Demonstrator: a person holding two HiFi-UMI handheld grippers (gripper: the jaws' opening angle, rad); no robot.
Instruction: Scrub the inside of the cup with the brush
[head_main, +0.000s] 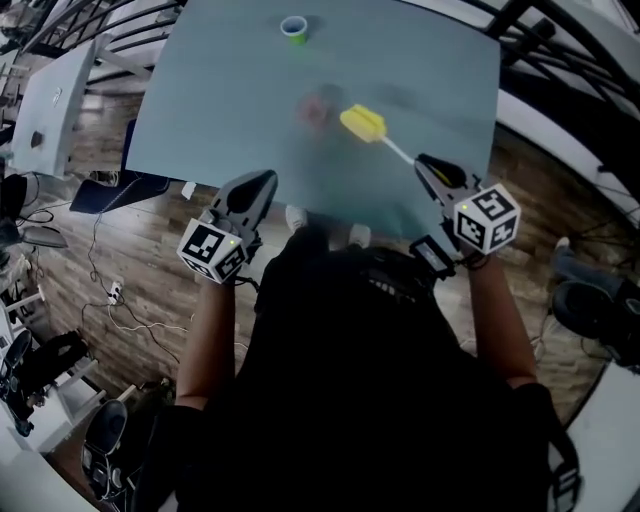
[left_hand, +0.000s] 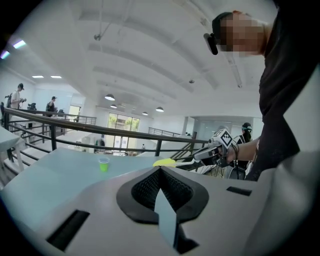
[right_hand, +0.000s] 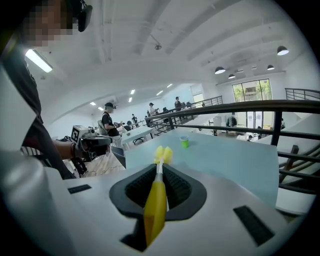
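Grey-blue table (head_main: 230, 110) over wood floor (head_main: 130, 250), head view: green cup (head_main: 294, 28) upright near the far edge, well apart from both grippers. Brush (head_main: 365, 125) held over the table's near-right part, long axis diagonal, yellow head toward the far left, thin white shaft running back to the right gripper (head_main: 428, 168). Left gripper (head_main: 258, 190) at the near edge, tips pointing over the table, not touching anything. Left gripper view: jaws together at the tips, nothing between them; the table (left_hand: 55, 172) stretches ahead, cup (left_hand: 103, 164) standing far off to the left, brush head (left_hand: 164, 162) just past the jaw tips in line of sight, shaft leading right to the right gripper (left_hand: 199, 155). Railing (left_hand: 100, 131) and people behind. Right gripper view: jaws clamped on the brush's (right_hand: 155, 205) yellow handle, which runs along the jaw line; white shaft and yellow head stick out past the tips, pointing forward across the table (right_hand: 230, 160) roughly toward the cup (right_hand: 184, 142), head well short of it and in the air. Left gripper (right_hand: 108, 141) off to the left, beside the table edge.
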